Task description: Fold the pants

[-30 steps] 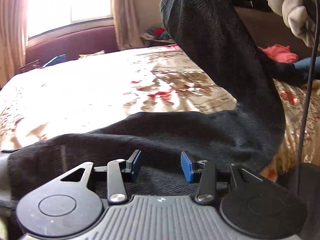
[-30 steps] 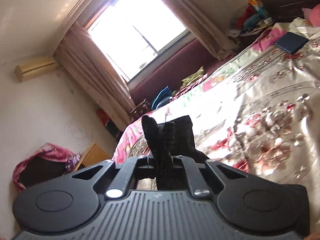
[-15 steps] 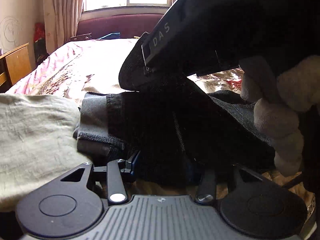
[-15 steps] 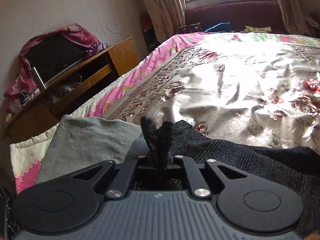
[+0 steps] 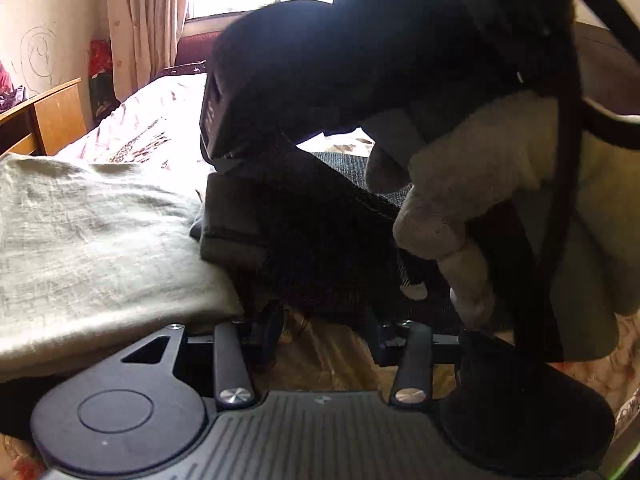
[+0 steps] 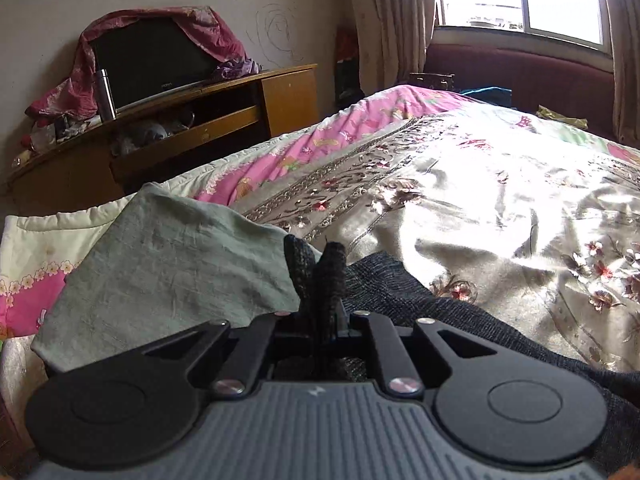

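Right wrist view: my right gripper [image 6: 320, 320] has a bunched tuft of the dark pants [image 6: 400, 292] between its fingers; its jaws have just been opening a little, but the fabric stands pinched there, so I read the grip as easing rather than gone. The pants lie on the floral bedspread [image 6: 500, 208], their near end just beside a pale green folded cloth [image 6: 172, 264].

Left wrist view: my left gripper [image 5: 324, 328] has its jaws apart, nothing between them, low over the bedspread at the near edge of the pants [image 5: 320, 248]. The gloved right hand [image 5: 460, 200] and its device hang over the garment's cuffs or waistband; I cannot tell which.

Step in hand, as I judge it: laying the carried end down onto the lower layer to finish a fold. Next I must release fully, withdraw without dragging the layer, then smooth or square the edges.
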